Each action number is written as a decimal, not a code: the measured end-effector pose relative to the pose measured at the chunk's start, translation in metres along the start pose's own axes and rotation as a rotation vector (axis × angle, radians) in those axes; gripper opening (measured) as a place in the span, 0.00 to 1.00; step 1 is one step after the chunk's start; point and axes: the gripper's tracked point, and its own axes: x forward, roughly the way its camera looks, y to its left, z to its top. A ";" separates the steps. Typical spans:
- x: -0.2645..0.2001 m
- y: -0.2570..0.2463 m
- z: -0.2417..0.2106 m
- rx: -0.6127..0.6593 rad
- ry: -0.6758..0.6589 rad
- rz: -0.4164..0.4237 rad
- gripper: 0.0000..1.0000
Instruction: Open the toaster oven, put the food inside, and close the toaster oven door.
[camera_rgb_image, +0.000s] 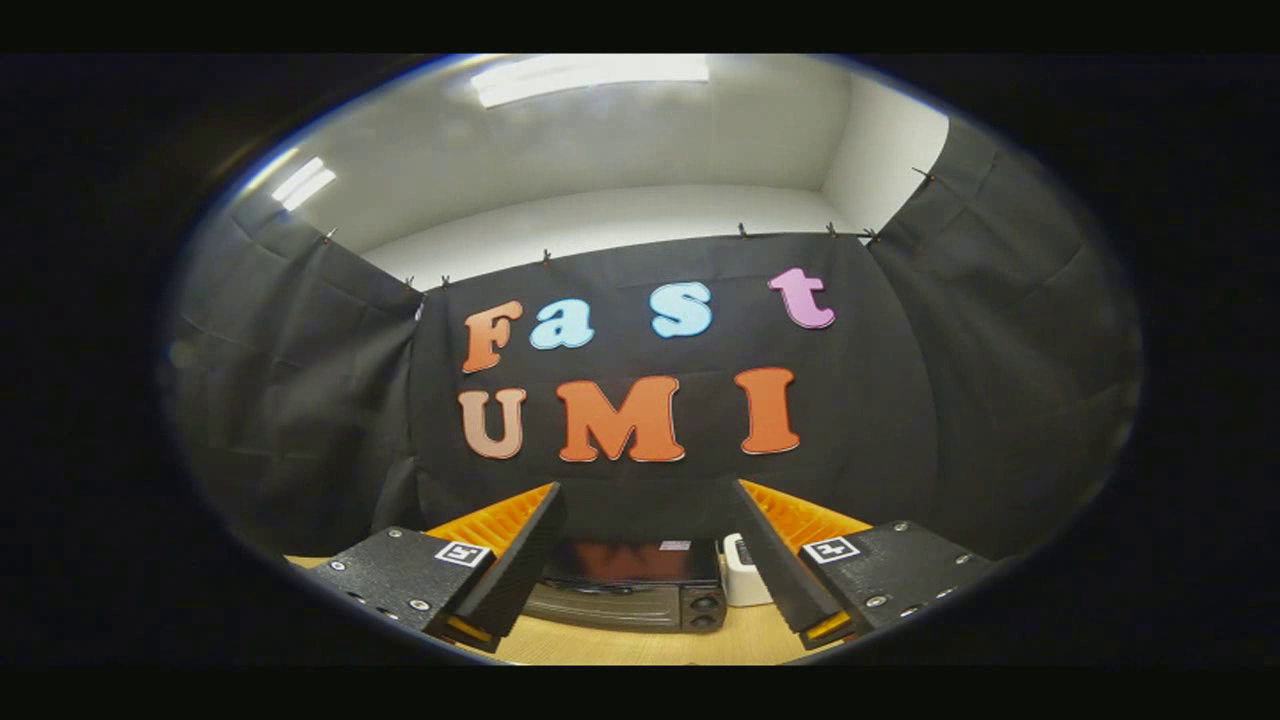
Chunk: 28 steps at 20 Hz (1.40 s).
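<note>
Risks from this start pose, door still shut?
1. The hand-held gripper is open and well back from the toaster oven on the table; the door handle looks thin from here, so a misaligned approach may slip off.
2. A white object sits right beside the oven and could get knocked.
</note>
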 end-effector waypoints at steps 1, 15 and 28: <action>0.002 0.003 -0.003 0.009 0.002 0.009 0.98; 0.059 0.049 -0.153 0.035 0.252 0.063 0.98; 0.119 0.074 -0.238 -0.003 0.341 0.025 0.98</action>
